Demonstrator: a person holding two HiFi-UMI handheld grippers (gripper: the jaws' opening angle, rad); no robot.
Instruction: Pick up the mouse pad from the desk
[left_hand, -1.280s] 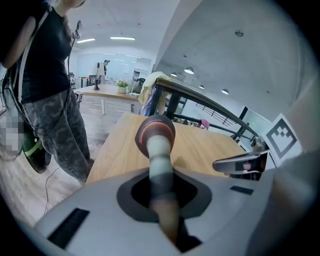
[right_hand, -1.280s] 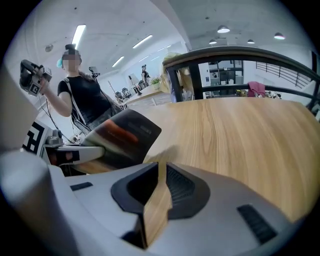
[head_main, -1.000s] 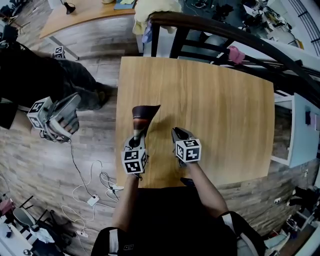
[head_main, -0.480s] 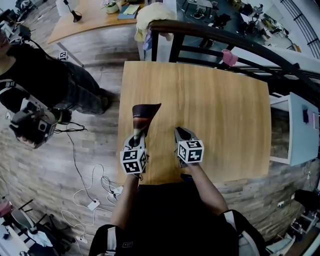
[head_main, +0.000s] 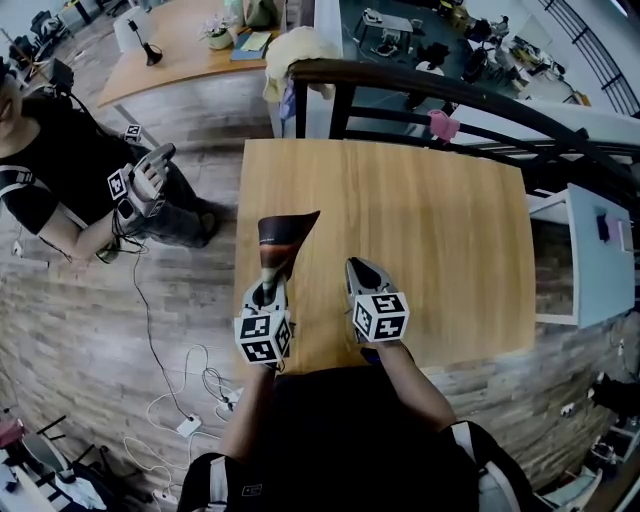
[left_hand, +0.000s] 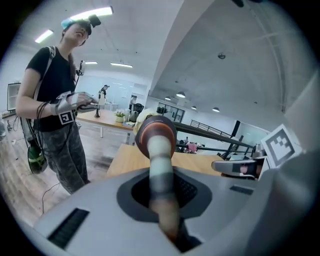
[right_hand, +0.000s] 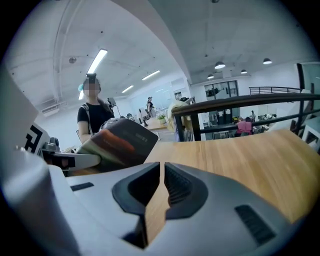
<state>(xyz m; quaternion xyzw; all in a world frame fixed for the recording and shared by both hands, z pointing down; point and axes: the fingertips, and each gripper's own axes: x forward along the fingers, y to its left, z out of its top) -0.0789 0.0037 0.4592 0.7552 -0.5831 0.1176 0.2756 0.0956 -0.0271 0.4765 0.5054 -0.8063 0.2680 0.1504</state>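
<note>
Mouse pad (head_main: 283, 237) hung clear of the counter (head_main: 440, 230), pinched at its near end in my left tongs (head_main: 268, 288); my right tongs (head_main: 361, 270) sat closed on nothing just beside. I judged a firm squeeze and a straight, slow lift best, since it looked floppy. How deep the grip reached I couldn't tell, and the printed face was blurred.

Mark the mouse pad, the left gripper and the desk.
mouse pad (head_main: 283, 233): head view, middle of its dark face.
left gripper (head_main: 268, 287): head view, between its fingertips, shut on the mouse pad.
desk (head_main: 430, 230): head view, bare wooden top.
</note>
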